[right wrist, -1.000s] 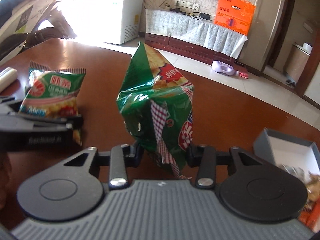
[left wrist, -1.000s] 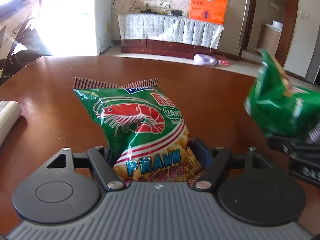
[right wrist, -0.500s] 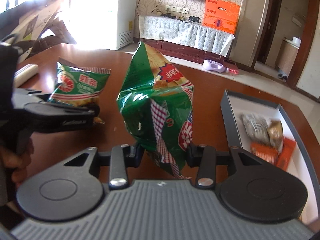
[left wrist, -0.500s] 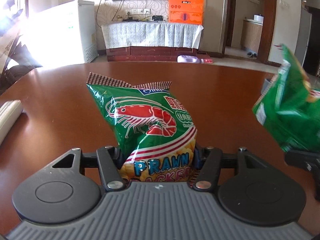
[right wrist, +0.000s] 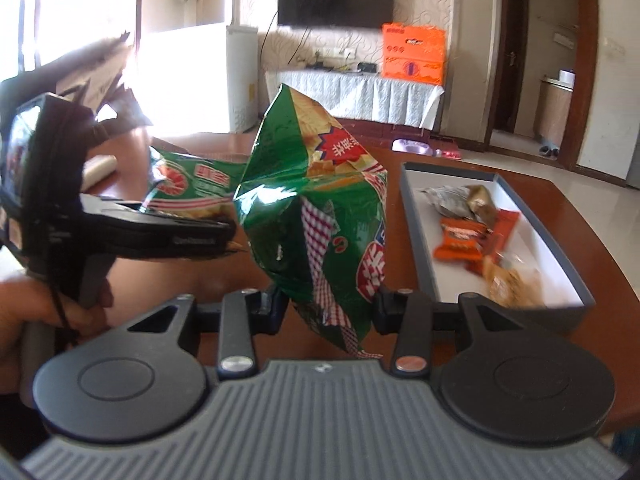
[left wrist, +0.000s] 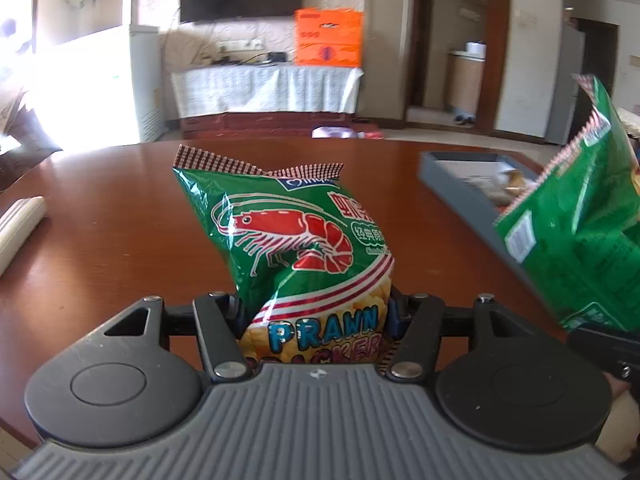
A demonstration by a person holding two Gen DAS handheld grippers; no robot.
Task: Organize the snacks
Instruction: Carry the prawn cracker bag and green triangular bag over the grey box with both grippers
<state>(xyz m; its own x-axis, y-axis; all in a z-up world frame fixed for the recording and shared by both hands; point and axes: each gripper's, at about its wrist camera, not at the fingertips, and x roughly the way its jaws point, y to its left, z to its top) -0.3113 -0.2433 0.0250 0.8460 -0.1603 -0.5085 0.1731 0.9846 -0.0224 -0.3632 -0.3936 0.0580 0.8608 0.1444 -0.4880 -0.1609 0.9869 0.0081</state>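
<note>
Two grippers each pinch a bag: left gripper (left wrist: 316,316) the prawn crackers (left wrist: 292,240), right gripper (right wrist: 328,308) a crumpled chip bag (right wrist: 316,216).

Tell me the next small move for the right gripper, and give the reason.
Probably carry the chip bag over the gray box and lower it toward the free end. The right gripper is clamped on the bag's lower edge, the bag hangs clear of the table, and the box, already holding small snacks, sits just to the right.

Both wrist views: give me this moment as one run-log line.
left gripper: shut on prawn cracker bag | right gripper: shut on green chip bag | both bags off table | grey box: holds small snacks
</note>
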